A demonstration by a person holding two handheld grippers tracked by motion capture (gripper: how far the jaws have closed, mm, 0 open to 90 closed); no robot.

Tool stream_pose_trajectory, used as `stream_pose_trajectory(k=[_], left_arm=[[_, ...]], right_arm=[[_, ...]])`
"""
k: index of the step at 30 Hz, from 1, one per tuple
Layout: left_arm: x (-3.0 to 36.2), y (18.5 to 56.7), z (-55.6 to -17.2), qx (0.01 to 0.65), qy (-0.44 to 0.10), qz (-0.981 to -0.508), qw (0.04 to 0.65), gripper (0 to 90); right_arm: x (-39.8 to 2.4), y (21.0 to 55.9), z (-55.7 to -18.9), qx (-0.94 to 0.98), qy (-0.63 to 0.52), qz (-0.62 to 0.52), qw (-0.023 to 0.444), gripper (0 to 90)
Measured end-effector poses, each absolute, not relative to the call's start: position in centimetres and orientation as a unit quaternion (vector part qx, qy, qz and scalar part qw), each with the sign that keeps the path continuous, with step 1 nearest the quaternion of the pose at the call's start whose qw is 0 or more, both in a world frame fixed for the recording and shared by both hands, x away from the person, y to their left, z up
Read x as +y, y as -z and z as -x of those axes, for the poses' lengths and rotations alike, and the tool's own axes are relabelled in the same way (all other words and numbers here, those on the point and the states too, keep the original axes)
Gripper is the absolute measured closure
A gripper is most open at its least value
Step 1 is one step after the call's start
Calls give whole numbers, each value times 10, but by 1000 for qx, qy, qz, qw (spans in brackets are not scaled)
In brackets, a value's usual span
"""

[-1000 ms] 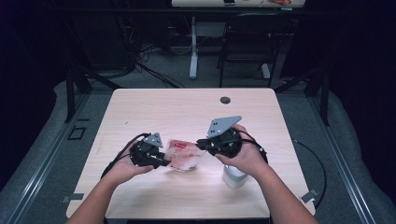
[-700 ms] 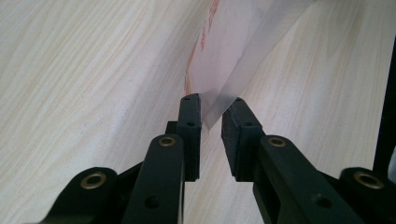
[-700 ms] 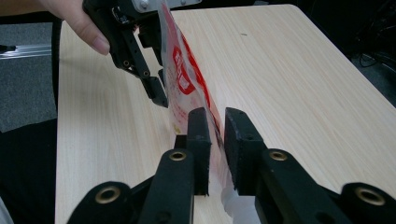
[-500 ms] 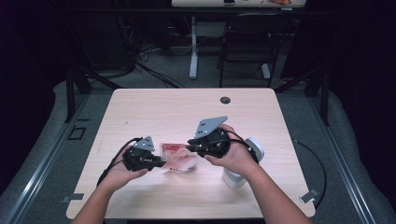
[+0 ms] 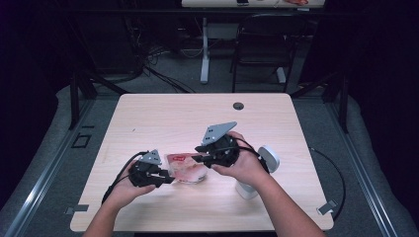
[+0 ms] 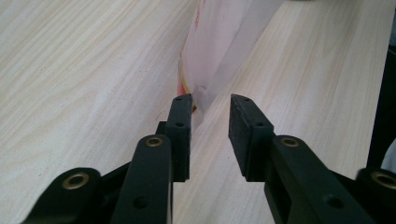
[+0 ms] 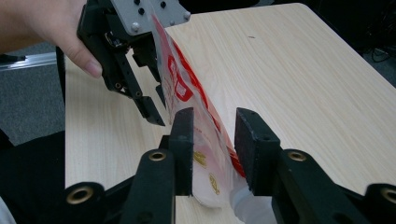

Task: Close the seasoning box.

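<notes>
A clear plastic pouch with red print [image 5: 186, 168] is seen on the light wooden table [image 5: 178, 118] between both grippers. The left gripper [image 6: 210, 112] and right gripper [image 7: 212, 126] have just been opening; the pouch's edge stands unpinched between each pair of jaws.

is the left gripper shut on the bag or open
Open. In its own view the left gripper jaws, just opening, stand apart; the bag edge lies between them, unpinched.
</notes>
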State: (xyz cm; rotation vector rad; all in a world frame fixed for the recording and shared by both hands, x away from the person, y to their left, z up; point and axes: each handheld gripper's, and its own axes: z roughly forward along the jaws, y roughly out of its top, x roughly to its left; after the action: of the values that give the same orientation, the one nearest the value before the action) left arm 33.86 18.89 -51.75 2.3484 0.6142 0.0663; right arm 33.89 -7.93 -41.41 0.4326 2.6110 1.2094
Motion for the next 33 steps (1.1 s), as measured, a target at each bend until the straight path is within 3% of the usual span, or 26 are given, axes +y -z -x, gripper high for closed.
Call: stream_pose_trajectory(k=[12, 33], left_arm=[[190, 522, -337, 254, -47, -898, 356, 570], [190, 528, -339, 269, -53, -894, 354, 531]], right_arm=[[-78, 413, -340, 881, -428, -157, 124, 556], [-72, 407, -337, 877, -437, -159, 123, 529]])
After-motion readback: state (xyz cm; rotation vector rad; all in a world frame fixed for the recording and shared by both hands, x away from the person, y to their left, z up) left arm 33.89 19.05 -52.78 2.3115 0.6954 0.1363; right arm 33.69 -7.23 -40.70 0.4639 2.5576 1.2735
